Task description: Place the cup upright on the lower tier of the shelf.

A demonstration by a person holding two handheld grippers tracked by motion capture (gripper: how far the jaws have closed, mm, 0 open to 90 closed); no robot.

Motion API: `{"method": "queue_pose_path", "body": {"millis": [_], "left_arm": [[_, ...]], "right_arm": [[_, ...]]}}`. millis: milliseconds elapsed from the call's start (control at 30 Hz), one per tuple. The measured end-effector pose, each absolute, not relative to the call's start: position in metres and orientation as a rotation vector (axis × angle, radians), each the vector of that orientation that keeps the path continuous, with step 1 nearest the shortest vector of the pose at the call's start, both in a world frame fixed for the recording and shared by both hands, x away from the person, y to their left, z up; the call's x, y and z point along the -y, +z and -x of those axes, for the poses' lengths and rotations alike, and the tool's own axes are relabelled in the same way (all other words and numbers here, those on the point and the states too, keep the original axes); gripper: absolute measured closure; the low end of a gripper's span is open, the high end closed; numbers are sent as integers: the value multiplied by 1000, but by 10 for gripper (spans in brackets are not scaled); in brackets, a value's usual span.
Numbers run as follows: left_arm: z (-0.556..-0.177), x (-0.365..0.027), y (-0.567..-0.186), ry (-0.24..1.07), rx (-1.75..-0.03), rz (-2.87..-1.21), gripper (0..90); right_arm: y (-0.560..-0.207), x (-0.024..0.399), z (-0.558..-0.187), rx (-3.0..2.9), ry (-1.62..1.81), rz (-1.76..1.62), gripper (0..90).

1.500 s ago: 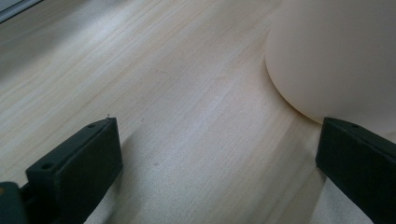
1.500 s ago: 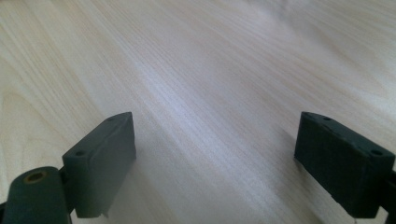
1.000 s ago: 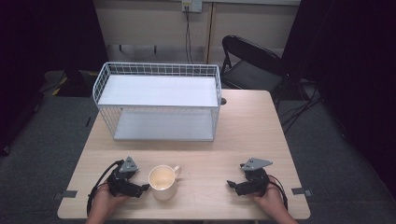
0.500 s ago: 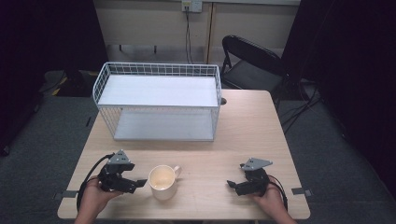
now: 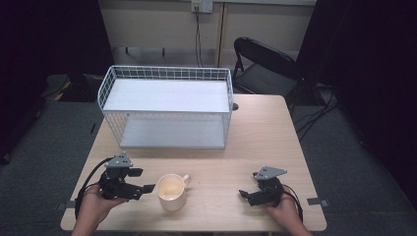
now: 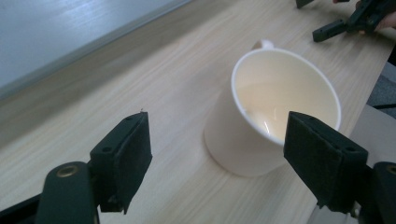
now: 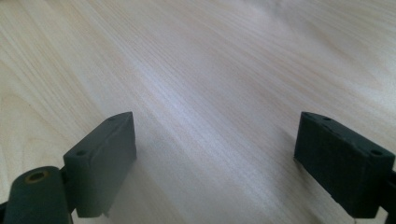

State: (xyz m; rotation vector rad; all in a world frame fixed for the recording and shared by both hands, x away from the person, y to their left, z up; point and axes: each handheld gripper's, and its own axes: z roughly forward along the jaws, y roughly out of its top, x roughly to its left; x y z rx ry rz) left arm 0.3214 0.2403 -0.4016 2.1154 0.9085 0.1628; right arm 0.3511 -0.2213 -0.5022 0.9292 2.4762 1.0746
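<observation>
**Two open grippers flank a cream mug on the desk**

While both hands rest near the front edge of the wooden desk (image 5: 255, 128), the left gripper (image 5: 140, 189) points its black fingers (image 6: 123, 161) toward a cream mug (image 5: 170, 191) that stands upright just beside them. Seen through the left gripper view, those fingers are spread wide with nothing between them; the mug (image 6: 275, 107) sits a little ahead, closer to the finger on the right of that view, and its inside looks empty. Its handle points away from the left gripper, toward the back right of the desk in the high view.

Over on the other side, the right gripper (image 5: 246, 195) lies low at the desk's front right, held in the person's right hand (image 5: 280, 209), well apart from the mug. From the right gripper view its fingers (image 7: 100, 161) are also spread wide, with bare wood grain between them and nothing held.

Behind the mug, toward the back of the desk, stands a white wire basket rack (image 5: 167, 110) with two white shelves, one above the other. A black folding chair (image 5: 268, 66) sits past the far right corner of the desk, and a cable runs down the wall behind it. Each gripper carries a grey three-cornered plate on top, and black cables loop from the left gripper around the left hand (image 5: 93, 209).
</observation>
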Motion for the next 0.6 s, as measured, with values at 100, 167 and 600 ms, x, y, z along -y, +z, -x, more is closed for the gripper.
{"method": "queue_pose_path", "body": {"millis": [100, 167, 600], "left_arm": [[-323, -234, -399, 171, -908, -2127, 229], [-324, -231, -399, 165, -905, -2130, 231], [-335, -208, -415, 133, -939, -2142, 361]], "right_arm": [[-502, 221, -351, -2476, 1075, -929, 121], [-502, 221, -351, -2476, 1075, -929, 121], [-502, 221, -351, -2477, 1073, -929, 121]]}}
